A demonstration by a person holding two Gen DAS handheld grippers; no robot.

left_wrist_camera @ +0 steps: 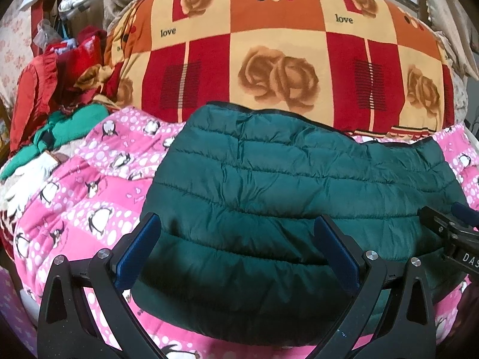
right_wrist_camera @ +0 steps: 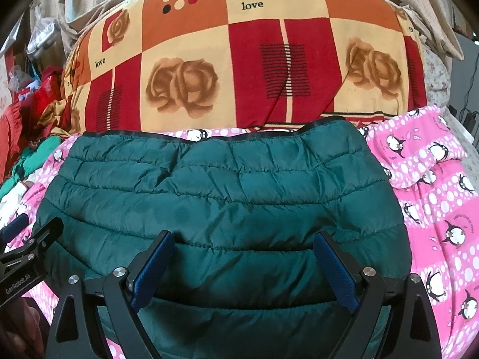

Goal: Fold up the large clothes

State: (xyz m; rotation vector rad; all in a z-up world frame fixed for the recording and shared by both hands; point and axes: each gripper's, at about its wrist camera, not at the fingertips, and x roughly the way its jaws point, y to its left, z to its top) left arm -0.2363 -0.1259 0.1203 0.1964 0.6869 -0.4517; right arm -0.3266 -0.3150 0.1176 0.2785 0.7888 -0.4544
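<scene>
Teal quilted nylon fills the middle of the bed: a puffer jacket (left_wrist_camera: 287,179) lies on a pink penguin-print bedsheet (left_wrist_camera: 89,197), already folded into a broad, rounded block with its dark-bound edge at twelve o'clock, against a big red-and-orange rose-print quilt (left_wrist_camera: 269,53). A heap of red and green clothes (left_wrist_camera: 60,113) sits at about ten o'clock from the jacket.

I judge the fold to be well along, perhaps between folds. Both tools hover over the near edge at six o'clock. The left gripper (left_wrist_camera: 236,251) has its jaws spread wide, blue pads apart, with nothing pinched between them. The right gripper (right_wrist_camera: 244,269) stands the same way, jaws fully spread and empty, over the near edge. Whether any pad tip brushes the fabric I cannot tell.

If another fold is wanted, the next move calls for both grippers to come down on the near edge, bite through the puffy layers, and carry it toward twelve o'clock together. Slippery, springy stuff like this will likely bulge back, so a deep, even bite matters.
</scene>
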